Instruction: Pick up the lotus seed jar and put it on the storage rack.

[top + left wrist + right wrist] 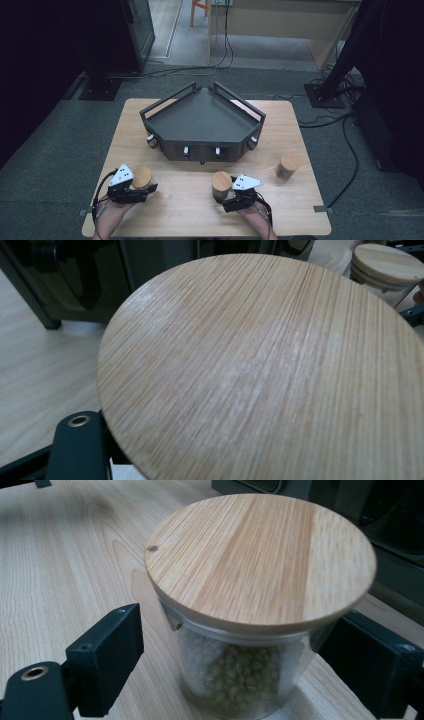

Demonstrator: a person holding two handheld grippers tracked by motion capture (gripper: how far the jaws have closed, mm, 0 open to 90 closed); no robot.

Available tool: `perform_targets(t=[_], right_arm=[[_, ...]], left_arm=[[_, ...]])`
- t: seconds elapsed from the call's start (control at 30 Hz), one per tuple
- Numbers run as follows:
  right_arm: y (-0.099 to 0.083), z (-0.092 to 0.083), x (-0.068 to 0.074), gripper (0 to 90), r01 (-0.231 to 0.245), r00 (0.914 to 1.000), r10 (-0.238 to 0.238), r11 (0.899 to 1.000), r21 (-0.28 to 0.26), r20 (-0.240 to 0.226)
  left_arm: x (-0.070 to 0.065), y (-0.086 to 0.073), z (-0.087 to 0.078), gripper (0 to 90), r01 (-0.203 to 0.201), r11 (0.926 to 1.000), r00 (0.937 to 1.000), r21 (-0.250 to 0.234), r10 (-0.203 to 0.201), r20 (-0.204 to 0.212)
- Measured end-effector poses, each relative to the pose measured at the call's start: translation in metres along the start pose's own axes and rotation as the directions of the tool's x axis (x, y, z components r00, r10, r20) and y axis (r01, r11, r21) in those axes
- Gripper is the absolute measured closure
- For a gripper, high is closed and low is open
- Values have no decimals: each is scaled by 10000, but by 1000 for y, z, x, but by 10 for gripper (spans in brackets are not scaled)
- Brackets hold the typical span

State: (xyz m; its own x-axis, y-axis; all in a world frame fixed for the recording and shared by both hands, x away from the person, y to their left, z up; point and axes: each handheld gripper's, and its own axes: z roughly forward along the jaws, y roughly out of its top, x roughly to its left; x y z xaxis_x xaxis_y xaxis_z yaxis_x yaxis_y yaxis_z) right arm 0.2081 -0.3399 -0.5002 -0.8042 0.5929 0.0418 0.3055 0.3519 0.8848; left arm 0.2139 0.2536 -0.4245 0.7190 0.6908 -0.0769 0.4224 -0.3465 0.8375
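Left gripper (142, 192) at lower left clamps a wood-lidded jar (142, 177); right gripper (220, 200) straddles the bean jar (221, 186), jaws apart, and should close squarely below the lid.

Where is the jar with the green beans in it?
The jar of green beans stands on the wooden table between the right gripper's open jaws, near the front edge in the high view, just in front of the dark tray.

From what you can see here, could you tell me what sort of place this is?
Probably a lab or recording studio, not a kitchen: a bare wooden table on grey carpet, black equipment stands with trailing cables, and handheld grippers working lidded jars.
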Motion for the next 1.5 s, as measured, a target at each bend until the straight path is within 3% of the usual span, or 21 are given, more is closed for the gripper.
perform_targets(t=[0.4, 0.7, 0.93, 1.5], right_arm=[[0, -1, -1, 117, -4, 10000, 4, 10000, -32, -35], [0, -2, -1, 117, -17, 10000, 17, 10000, -58, -38], [0, -1, -1, 117, -14, 10000, 14, 10000, -46, -66], [1, -1, -2, 117, -39, 9999, 39, 10000, 2, -155]], left_arm=[[5, 29, 2, 254, -143, 9998, 9993, -149, 148, 342], [7, 51, 2, 254, -264, 9996, 9992, 75, 262, 301], [7, 71, 4, 253, -660, 9977, 9978, 162, 658, 106], [19, 102, 11, 254, -701, 9975, 9971, 68, 699, 302]])
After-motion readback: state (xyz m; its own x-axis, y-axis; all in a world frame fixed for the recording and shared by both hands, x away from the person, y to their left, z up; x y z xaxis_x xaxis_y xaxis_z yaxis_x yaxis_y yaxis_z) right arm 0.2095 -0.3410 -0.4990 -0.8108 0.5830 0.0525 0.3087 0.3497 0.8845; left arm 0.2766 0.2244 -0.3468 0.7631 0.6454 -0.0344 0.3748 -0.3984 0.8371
